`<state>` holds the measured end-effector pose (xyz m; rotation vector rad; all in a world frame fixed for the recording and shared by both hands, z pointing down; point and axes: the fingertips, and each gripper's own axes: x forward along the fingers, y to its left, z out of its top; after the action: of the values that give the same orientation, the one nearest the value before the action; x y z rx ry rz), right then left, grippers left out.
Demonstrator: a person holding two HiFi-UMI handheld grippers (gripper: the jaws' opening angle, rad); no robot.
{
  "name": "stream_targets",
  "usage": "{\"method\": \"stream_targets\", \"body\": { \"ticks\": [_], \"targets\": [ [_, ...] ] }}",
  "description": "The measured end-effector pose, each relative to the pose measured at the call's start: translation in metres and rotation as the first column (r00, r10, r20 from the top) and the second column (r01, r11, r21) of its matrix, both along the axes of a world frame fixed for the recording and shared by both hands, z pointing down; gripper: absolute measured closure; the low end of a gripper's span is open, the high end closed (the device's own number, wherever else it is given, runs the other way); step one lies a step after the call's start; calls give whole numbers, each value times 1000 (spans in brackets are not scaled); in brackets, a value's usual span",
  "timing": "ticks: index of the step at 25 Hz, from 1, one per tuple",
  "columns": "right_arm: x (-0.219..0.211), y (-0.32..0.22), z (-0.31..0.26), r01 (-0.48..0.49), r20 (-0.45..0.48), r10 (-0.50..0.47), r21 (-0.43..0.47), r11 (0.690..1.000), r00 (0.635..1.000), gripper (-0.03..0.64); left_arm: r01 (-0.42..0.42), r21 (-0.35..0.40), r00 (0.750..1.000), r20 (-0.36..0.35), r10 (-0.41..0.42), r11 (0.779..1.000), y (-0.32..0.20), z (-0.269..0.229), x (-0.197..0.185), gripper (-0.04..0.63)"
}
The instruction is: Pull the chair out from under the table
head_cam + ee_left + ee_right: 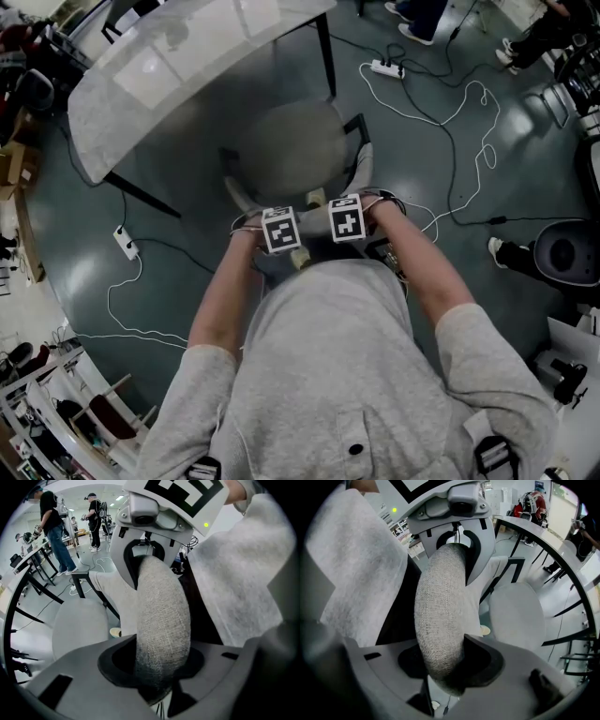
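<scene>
The chair has a round grey seat [291, 150] that lies half under the white table [141, 84]. Its grey fabric backrest [161, 620] curves up between both pairs of jaws. My left gripper [157, 667] is shut on the backrest's top edge, and my right gripper [450, 667] is shut on the same edge [440, 620] right beside it. From the head view only the two marker cubes show, left [281, 232] and right [346, 220], side by side over the backrest, close to my body. The seat [518, 616] shows below the table's rim [553, 545].
White cables and a power strip [386, 67] lie on the dark floor behind the chair, another strip [126, 242] at the left. A black table leg [141, 192] stands left of the seat. A round black device [567, 253] sits at the right. People [54, 527] stand in the background.
</scene>
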<state>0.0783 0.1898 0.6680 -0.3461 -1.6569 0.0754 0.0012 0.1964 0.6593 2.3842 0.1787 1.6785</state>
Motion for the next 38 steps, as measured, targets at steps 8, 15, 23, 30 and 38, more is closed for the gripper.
{"method": "stream_targets", "body": {
  "ticks": [8,15,23,30,38],
  "targets": [
    [-3,16,-2,-19,1,19,2,1000,1000,462,-16,-3,1000,6,16,1000,15,-2,-3,436],
    [-2,23,0,-23,2,23,4,1000,1000,462,-16,5,1000,7,16,1000,22,0,-3,436],
    [2,35,1,-19,2,19,-1,1000,1000,461,-20,2,1000,4,20,1000,33,3,2,436],
    [7,63,0,-7,-1,7,-11,1000,1000,460,-21,-25,1000,20,21,999,63,3,5,436],
    [-1,66,-4,-78,94,65,144,986,993,460,62,112,998,-33,-59,992,68,-3,0,431]
  ]
}}
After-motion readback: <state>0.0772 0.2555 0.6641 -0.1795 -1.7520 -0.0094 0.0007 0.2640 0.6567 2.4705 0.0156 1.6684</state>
